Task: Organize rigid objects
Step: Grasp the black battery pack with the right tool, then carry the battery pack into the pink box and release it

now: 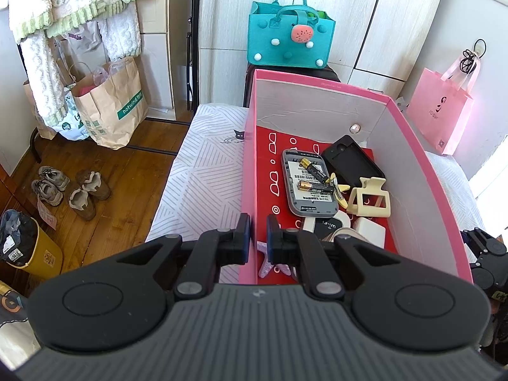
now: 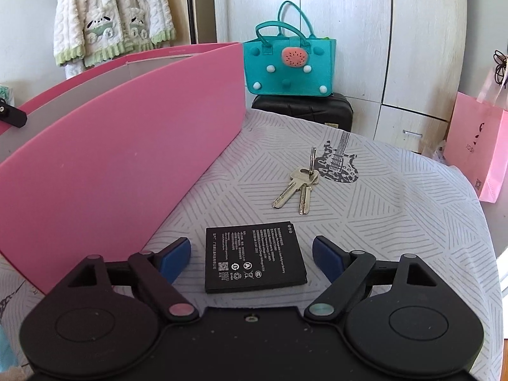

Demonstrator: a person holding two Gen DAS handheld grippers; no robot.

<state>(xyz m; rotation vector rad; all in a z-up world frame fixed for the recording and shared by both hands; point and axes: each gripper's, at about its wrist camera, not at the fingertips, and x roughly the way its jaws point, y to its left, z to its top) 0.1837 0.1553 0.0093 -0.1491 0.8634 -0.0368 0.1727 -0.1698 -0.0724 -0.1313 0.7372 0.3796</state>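
A pink box (image 1: 412, 146) with a red floor stands on the striped bed cover (image 2: 397, 222). In it lie a grey router shell (image 1: 306, 187), two AA batteries (image 1: 314, 166), a black cover (image 1: 352, 162), a cream hair claw (image 1: 368, 198) and a white charger (image 1: 370, 231). My left gripper (image 1: 258, 222) straddles the box's left wall near its front corner, shut on the wall's rim. To the right of the box, a flat black battery (image 2: 254, 258) lies on the cover between the fingers of my right gripper (image 2: 250, 241), which is open and not touching it. Two keys (image 2: 297, 187) on a ring lie farther ahead.
A teal felt bag (image 2: 287, 63) sits on a black suitcase (image 2: 304, 108) behind the bed. A pink paper bag (image 2: 479, 155) hangs at the right. Left of the bed, on the wooden floor, are shoes (image 1: 70, 190), paper bags (image 1: 111, 108) and a yellow bin (image 1: 31, 254).
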